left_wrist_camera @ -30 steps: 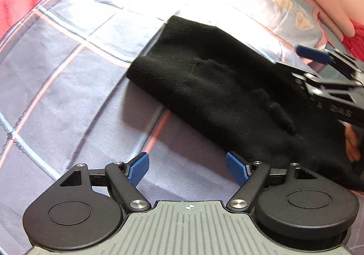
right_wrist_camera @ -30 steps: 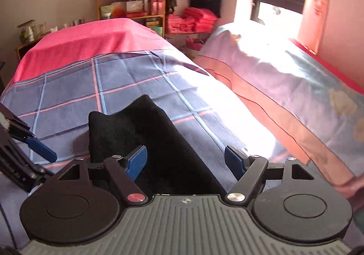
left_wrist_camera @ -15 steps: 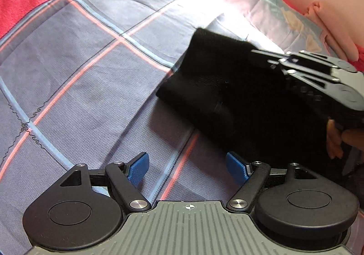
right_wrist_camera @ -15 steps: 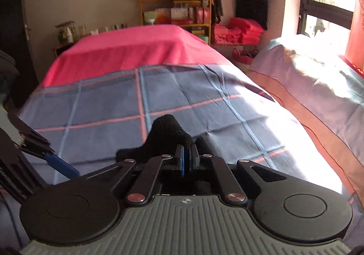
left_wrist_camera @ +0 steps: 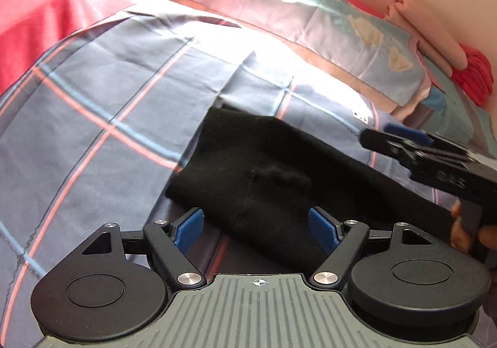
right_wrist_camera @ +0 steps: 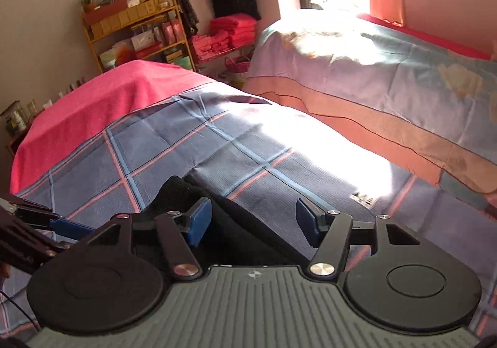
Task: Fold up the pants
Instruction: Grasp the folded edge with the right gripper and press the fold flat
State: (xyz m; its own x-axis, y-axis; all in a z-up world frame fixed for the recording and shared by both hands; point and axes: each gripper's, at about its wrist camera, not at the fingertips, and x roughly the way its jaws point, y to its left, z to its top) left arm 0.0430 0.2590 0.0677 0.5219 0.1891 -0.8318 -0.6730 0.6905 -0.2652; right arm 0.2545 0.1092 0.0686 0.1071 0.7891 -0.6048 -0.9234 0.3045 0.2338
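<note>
The black pants (left_wrist_camera: 257,180) lie folded into a long strip on the blue plaid bed sheet (left_wrist_camera: 102,106). My left gripper (left_wrist_camera: 257,225) is open, its blue pads either side of the strip's near edge. My right gripper (right_wrist_camera: 253,220) is open over the far end of the pants (right_wrist_camera: 223,223), and holds nothing. The right gripper also shows at the right of the left wrist view (left_wrist_camera: 435,158), beside the pants. The left gripper's tip shows at the left of the right wrist view (right_wrist_camera: 46,227).
A second bed with a pale patterned cover (right_wrist_camera: 388,81) stands to the right. A pink blanket (right_wrist_camera: 93,106) covers the far end of this bed. Shelves (right_wrist_camera: 139,31) and stacked red towels (right_wrist_camera: 230,34) stand by the wall. Folded pink cloth (left_wrist_camera: 435,47) lies beyond.
My right gripper was shut on the pants half a second ago and has opened and let go. The left gripper has moved closer to the pants' near edge.
</note>
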